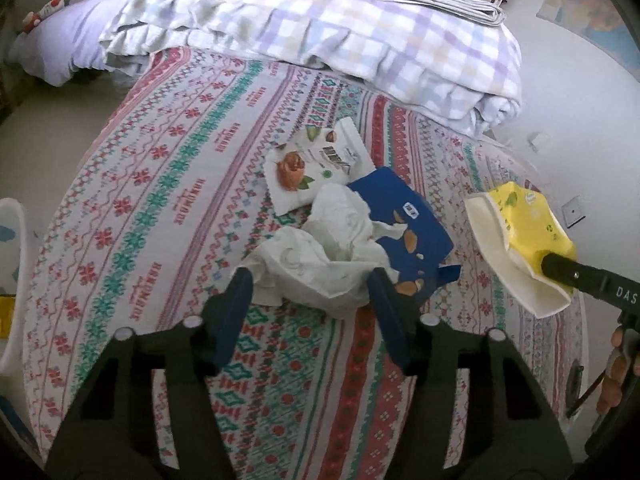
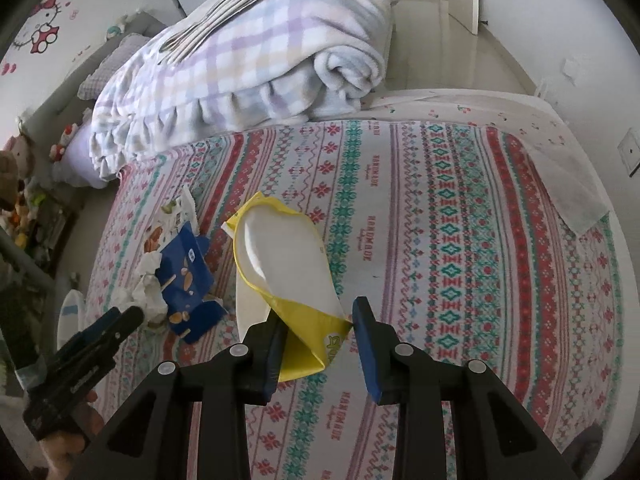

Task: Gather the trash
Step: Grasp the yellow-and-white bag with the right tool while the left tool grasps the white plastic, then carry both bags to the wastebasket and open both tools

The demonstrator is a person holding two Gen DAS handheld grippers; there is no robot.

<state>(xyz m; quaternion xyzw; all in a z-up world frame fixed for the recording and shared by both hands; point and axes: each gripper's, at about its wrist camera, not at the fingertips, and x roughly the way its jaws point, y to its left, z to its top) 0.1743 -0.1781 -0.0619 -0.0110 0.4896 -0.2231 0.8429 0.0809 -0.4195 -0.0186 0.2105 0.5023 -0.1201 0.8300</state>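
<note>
Left hand-held gripper (image 1: pixel 310 284) is hovering with fingers apart over the crumpled tissue (image 1: pixel 320 256), which is lying on the bed (image 1: pixel 160 184) against the blue box (image 1: pixel 404 228). Risk: closing here could be catching only a loose fold, so the tissue would be slipping out, or the far finger could be snagging the blue box and dragging it along. Right hand-held gripper (image 2: pixel 316 332) is carrying the yellow bag (image 2: pixel 288 268) to the right of the blue box; its fingers are looking fairly wide apart, the bag touching mainly one finger, so the bag could be dropping. A white snack wrapper (image 1: pixel 312 164) is lying just beyond the tissue.
</note>
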